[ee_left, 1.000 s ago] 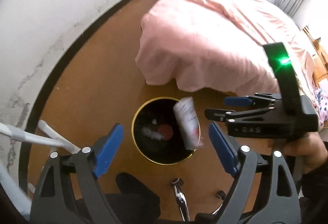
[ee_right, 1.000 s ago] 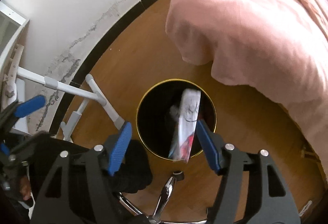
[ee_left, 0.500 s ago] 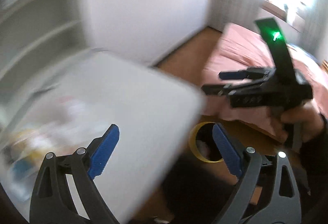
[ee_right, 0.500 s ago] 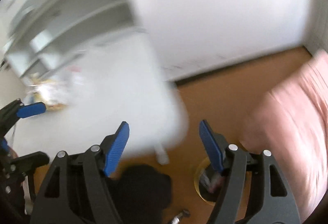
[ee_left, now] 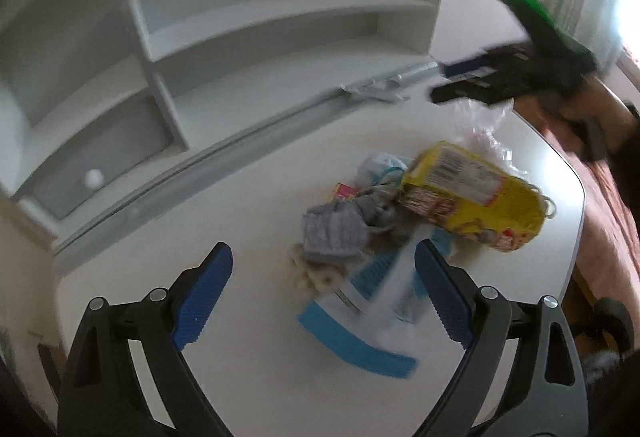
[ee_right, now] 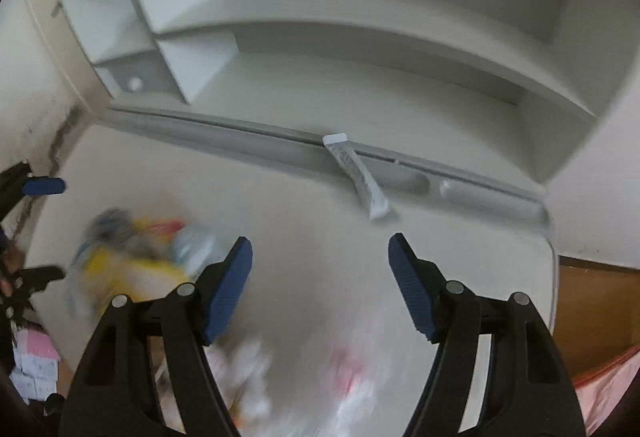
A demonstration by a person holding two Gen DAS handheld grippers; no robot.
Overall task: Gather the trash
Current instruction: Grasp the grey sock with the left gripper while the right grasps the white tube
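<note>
A pile of trash lies on the white desk: a yellow snack bag, a grey crumpled cloth, a blue and white wrapper and clear plastic. My left gripper is open and empty, just in front of the pile. My right gripper is open and empty above the desk; it also shows in the left wrist view past the pile. A white tube-like wrapper lies at the desk's back ledge, ahead of the right gripper. The pile is blurred in the right wrist view.
A white shelf unit stands along the back of the desk. The desk's right edge drops to the brown floor and the pink bed. More blurred trash lies under the right gripper.
Both grippers swung up from the black bin on the floor to the desk. The wrapper seen dropping into the bin is gone from view. Both grippers stayed open.
</note>
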